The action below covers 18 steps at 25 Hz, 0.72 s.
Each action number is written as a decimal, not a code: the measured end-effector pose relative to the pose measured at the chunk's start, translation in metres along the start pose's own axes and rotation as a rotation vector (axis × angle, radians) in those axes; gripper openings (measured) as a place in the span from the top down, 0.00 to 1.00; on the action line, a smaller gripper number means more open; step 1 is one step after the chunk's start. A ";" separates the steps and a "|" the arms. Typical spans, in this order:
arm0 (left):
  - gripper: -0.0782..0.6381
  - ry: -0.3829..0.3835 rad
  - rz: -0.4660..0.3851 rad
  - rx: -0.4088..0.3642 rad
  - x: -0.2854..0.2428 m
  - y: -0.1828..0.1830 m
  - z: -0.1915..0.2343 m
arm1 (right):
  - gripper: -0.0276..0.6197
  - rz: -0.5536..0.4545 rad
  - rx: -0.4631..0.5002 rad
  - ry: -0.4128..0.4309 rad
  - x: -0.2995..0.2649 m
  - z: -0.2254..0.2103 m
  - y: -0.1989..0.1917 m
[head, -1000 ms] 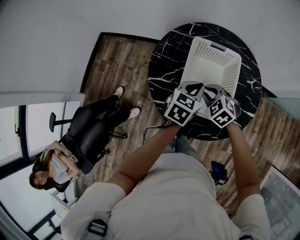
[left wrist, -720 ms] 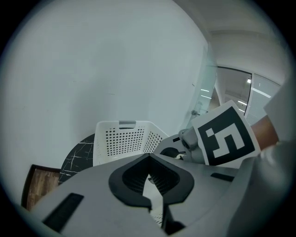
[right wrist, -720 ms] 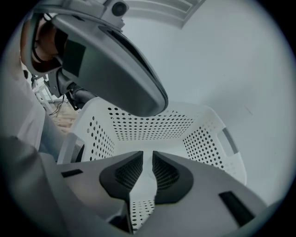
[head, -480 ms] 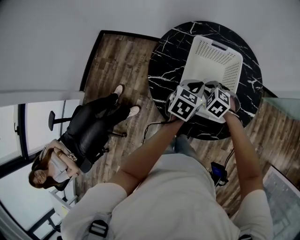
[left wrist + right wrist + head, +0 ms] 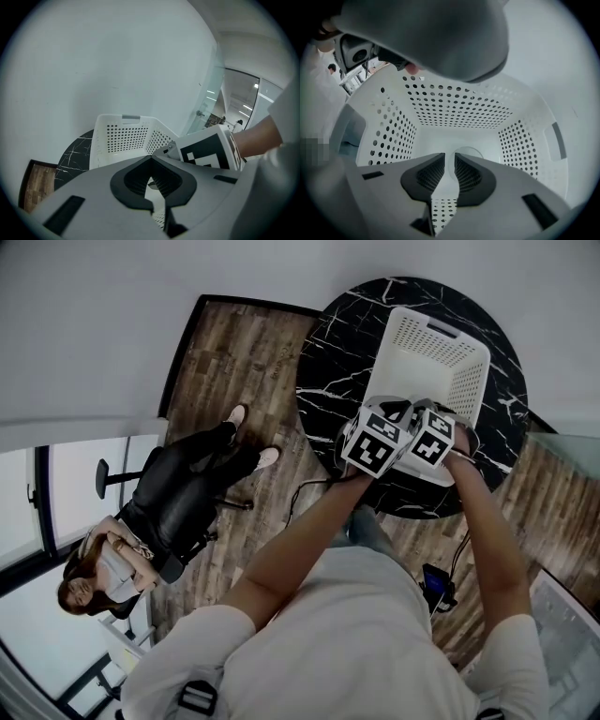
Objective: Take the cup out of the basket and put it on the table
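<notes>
Hovering over basket [image 5: 424, 345], R claw [image 5: 449, 155] slightly apart, L claw [image 5: 151, 160] tips together; cup [image 5: 470, 151] round end facing R claw.

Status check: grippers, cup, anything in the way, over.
Left gripper shut, empty, at basket near end. Right gripper aimed into basket, jaws slightly apart, empty. Cup on basket floor ahead, untouched. Nothing between.

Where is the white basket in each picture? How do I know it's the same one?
Head view: the basket sits at the upper right, on the black table.
Left gripper view: the basket is near the middle, a bit left.
Right gripper view: the basket fills most of the picture, seen from inside.
Shared landmark: a handle slot in its rim shows in all three views.
</notes>
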<state>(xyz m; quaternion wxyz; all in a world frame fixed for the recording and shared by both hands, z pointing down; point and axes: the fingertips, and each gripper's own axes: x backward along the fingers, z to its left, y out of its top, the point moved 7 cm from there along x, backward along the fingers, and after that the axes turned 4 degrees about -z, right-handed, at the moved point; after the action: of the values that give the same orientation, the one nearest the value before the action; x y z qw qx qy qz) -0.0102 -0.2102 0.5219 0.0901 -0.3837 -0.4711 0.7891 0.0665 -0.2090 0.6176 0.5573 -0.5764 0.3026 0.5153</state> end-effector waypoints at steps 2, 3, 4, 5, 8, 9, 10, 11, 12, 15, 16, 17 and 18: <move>0.88 -0.003 -0.002 0.003 -0.002 -0.001 0.001 | 0.88 0.010 0.004 0.010 -0.005 0.001 -0.002; 0.88 -0.005 -0.001 0.005 -0.002 -0.001 0.001 | 0.88 0.012 0.005 0.013 -0.007 0.001 -0.002; 0.88 -0.007 0.001 0.009 -0.002 -0.002 0.001 | 0.88 0.013 0.008 0.013 -0.008 0.001 -0.002; 0.88 -0.009 0.002 0.014 -0.002 -0.002 0.001 | 0.88 0.011 0.011 0.009 -0.009 0.001 -0.002; 0.88 -0.009 -0.006 0.016 -0.002 -0.001 0.002 | 0.89 0.002 0.022 -0.010 -0.010 0.000 -0.002; 0.88 -0.009 -0.007 0.015 -0.002 -0.001 0.002 | 0.89 0.000 0.022 -0.009 -0.010 -0.001 -0.002; 0.88 -0.009 -0.005 0.015 -0.001 -0.001 0.001 | 0.89 -0.001 0.021 -0.007 -0.010 -0.001 -0.002; 0.88 -0.011 -0.001 0.016 -0.001 -0.001 0.001 | 0.90 -0.002 0.019 -0.003 -0.010 -0.002 -0.002; 0.88 -0.012 0.001 0.018 0.000 -0.001 0.001 | 0.91 -0.003 0.018 0.001 -0.009 -0.003 -0.002; 0.88 -0.015 -0.003 0.018 0.000 -0.002 0.001 | 0.92 -0.007 0.012 0.010 -0.010 -0.003 -0.002; 0.88 -0.016 -0.003 0.017 0.000 -0.002 0.001 | 0.92 -0.008 0.011 0.010 -0.010 -0.003 -0.002; 0.88 -0.017 -0.002 0.016 0.000 -0.002 0.000 | 0.92 -0.010 0.009 0.008 -0.010 -0.003 -0.002; 0.88 -0.017 -0.002 0.016 0.000 -0.003 0.000 | 0.92 -0.010 0.008 0.007 -0.010 -0.003 -0.002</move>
<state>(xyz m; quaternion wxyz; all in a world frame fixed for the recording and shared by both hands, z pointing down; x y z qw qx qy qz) -0.0113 -0.2090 0.5241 0.0899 -0.3759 -0.4658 0.7960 0.0668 -0.2140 0.6270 0.5610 -0.5778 0.3036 0.5091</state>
